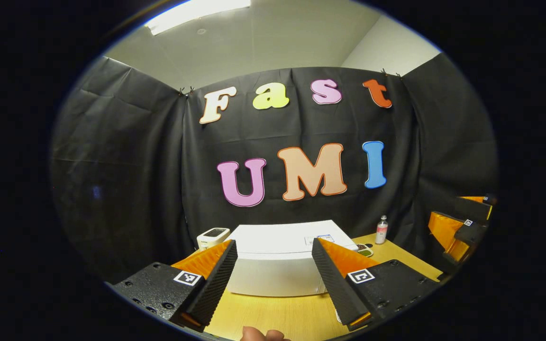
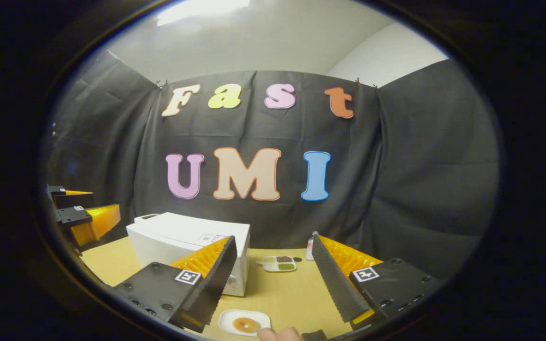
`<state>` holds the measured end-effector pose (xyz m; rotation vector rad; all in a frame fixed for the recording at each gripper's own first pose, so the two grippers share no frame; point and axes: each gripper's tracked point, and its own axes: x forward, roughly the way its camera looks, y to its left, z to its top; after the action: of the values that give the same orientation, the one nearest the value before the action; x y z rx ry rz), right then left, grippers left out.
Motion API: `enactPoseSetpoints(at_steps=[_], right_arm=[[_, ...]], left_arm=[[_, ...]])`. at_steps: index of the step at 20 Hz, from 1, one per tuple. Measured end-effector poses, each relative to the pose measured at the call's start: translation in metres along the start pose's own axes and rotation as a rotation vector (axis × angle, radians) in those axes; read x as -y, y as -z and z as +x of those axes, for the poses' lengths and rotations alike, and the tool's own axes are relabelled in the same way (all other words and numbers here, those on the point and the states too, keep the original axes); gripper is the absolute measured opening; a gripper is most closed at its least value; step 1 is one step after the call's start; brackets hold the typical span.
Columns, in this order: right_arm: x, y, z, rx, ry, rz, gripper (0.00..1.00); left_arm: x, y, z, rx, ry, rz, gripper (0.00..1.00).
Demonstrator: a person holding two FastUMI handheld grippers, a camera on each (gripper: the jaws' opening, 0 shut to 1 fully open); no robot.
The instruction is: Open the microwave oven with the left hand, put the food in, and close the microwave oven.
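**Start pose: both grippers open, microwave shut, food waiting on plate**

Left gripper [image 1: 273,284] is empty, fingers wide apart, pointing straight at the microwave [image 1: 277,258], which sits dead ahead between its fingers on the counter [image 1: 273,317], toward the back-left. Door looks closed; I can't make out the handle from here. Microwave's long axis runs across the left gripper's line of approach, so the left is clearly the nearer one for the door.

Right gripper [image 2: 273,284] is also spread and holding nothing. The plate [image 2: 244,323] with food, a round brown piece, lies just below it at the counter's near edge, right of the microwave's front corner. Right gripper is closest to it.

Other stuff: a divided dish [image 2: 278,263] and a small bottle [image 2: 310,247] toward the back of the counter, right of the microwave; a white device [image 1: 213,237] behind its left side. Nothing blocks the left gripper's path. The dish sits near the microwave's right end, well behind the plate.

Step judged: task not begun; door first.
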<state>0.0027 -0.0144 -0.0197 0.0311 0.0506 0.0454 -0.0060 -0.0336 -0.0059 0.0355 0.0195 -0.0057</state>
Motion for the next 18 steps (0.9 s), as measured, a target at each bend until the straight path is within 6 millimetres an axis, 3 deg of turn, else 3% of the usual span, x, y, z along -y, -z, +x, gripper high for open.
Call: enactPoseSetpoints(at_steps=[6,10,18], right_arm=[[0.009,0.002,-0.004,-0.011,0.012,0.005,0.94],[0.017,-0.002,-0.012,-0.011,0.032,0.005,0.94],[0.041,-0.01,-0.031,-0.014,0.097,-0.095,0.94]], left_arm=[[0.017,0.012,0.03,0.005,0.04,0.014,0.96],[0.041,0.036,0.059,-0.018,0.088,-0.007,0.96],[0.105,0.15,0.121,-0.235,0.195,-0.003,0.96]])
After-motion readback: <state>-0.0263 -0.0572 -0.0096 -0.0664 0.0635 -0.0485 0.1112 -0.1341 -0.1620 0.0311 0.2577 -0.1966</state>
